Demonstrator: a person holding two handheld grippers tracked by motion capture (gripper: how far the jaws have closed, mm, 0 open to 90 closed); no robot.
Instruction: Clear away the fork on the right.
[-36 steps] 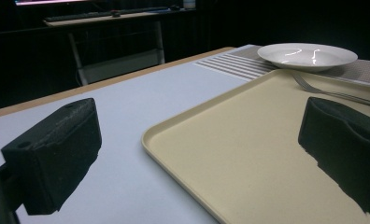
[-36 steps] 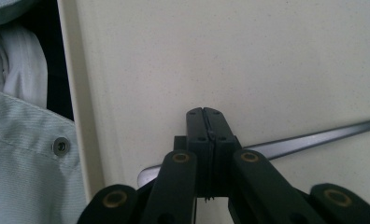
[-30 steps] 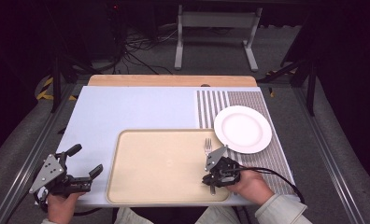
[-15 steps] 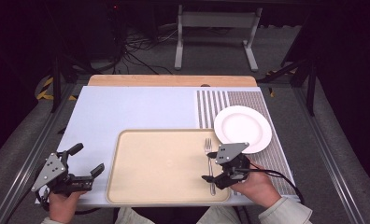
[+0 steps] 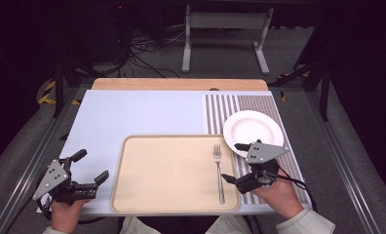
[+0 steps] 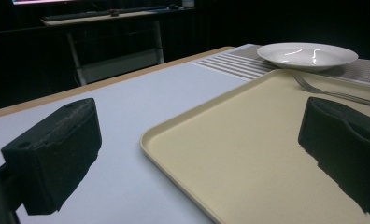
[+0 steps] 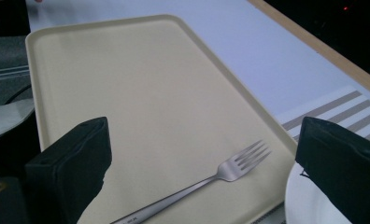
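A: Where does the silver metal fork (image 5: 218, 171) lie?

B: Flat on the beige rectangular plastic tray (image 5: 152, 195), along its right side, tines toward the far edge, handle toward the person. It is inside the rim, close to the right edge.

A: And the right gripper (image 5: 235, 162)?

B: Held in the person's right hand (image 5: 277, 193), just right of the fork, over the tray's right rim and the striped placemat (image 5: 222, 108). Its jaws have just been opening and now stand wide apart, nothing between the pads. In the right gripper view the fork (image 7: 206, 182) lies below and between the two black jaws, untouched by either, with the tray (image 7: 103, 70) beneath.

A: Anything else near it?

B: The round white ceramic plate (image 5: 252, 127) sits on the placemat, just beyond the right gripper; the far jaw tip overlaps the plate's near rim in the high view.

A: The left gripper (image 5: 90, 166)?

B: At the near left corner of the pale blue table mat (image 5: 142, 112), left of the tray, well apart from the fork. Jaws apart, empty. In the left gripper view, tray (image 6: 248, 154), fork (image 6: 332, 91) and plate (image 6: 307, 55) show far ahead to the right
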